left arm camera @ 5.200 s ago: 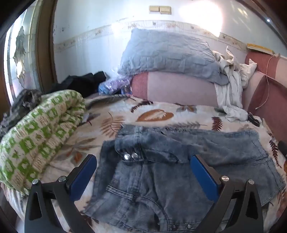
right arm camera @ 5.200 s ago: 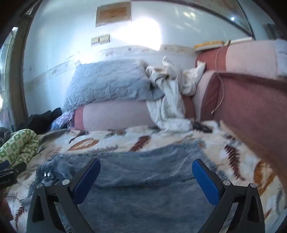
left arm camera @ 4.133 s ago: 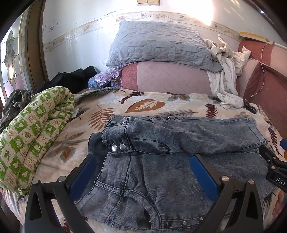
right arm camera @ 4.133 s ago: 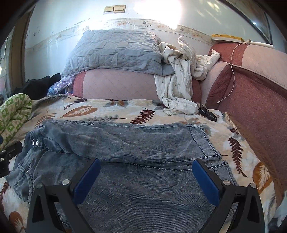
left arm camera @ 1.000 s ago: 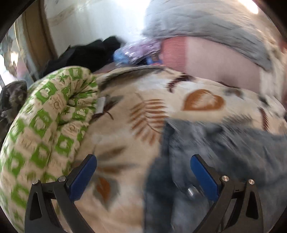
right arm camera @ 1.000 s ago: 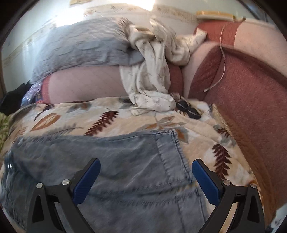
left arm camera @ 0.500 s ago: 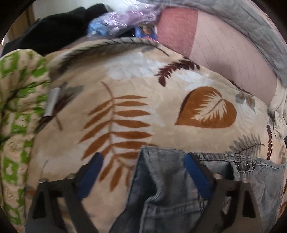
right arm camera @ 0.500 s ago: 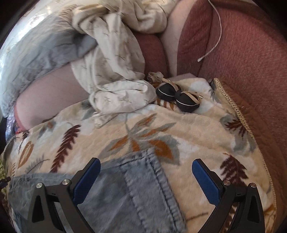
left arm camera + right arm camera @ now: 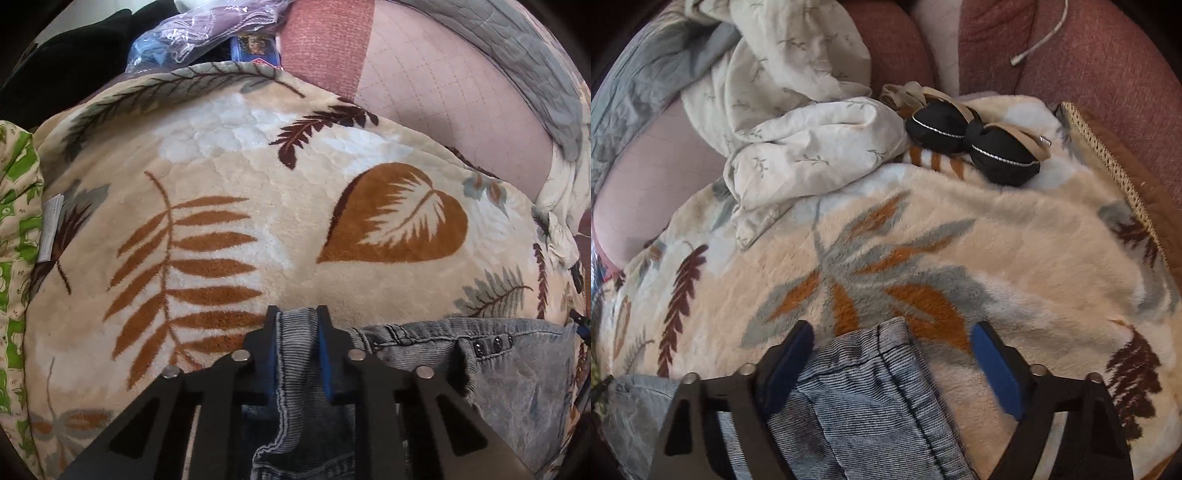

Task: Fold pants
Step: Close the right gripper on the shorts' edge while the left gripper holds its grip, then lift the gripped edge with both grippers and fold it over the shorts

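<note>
Fold not yet made: left gripper (image 9: 297, 314) closing, clamped on the jeans (image 9: 517, 369) waist corner; right gripper (image 9: 892, 345) closing around the hem, not yet pinching.

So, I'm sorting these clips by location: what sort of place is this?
Most likely a bedroom at home: a plush leaf-print blanket covers a bed or couch, a quilted grey pillow rests on a pink bolster, and rumpled white cloth lies beside it.
</note>
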`<state>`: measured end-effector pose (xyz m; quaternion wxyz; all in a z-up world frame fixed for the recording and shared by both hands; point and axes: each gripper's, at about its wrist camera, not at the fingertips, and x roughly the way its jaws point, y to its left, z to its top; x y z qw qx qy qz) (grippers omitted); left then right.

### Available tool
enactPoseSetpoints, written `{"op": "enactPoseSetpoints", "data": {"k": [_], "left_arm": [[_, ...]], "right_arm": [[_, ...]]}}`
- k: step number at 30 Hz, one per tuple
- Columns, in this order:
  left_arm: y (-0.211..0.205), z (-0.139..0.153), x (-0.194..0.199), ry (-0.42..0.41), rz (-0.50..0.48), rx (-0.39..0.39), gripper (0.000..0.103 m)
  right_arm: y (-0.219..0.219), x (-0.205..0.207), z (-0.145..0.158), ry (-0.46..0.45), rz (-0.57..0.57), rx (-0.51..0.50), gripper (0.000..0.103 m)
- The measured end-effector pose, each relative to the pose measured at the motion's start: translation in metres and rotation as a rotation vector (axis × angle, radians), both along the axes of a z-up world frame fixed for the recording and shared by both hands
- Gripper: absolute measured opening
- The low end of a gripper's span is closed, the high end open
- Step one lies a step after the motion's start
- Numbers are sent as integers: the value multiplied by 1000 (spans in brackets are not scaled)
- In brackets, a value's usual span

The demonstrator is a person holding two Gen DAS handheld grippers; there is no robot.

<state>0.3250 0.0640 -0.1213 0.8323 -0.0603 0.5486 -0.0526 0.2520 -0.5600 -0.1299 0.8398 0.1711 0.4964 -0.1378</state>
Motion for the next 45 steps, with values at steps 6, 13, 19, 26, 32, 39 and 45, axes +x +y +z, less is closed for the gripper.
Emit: {"op": "enactPoseSetpoints", "data": {"k": [6,13,19,26,32,39,45], "left_arm": [[4,15,-8,-36,-4,-25,14],[21,53,-16,-67,-8,-106,14],[20,94,-47,-129,-41,-140,14],[31,136,-111,-198,-58,-194,14],[50,142,-180,-222,-49,-206,14],[61,114,-251,-183,-34,-241,14],[59,115,-262,-185,-29,-232,14]], "right_arm": [[9,-10,8,-16,-9,37,29],[13,-37,31,-100,-24,48,28],[14,-64,54,-150,-24,86,28],[19,-124,88,-211,-16,114,27],[21,-184,102,-251,-23,135,27],[18,-240,90,-242,-20,226,28],[21,-228,69,-243,-26,344,71]]}}
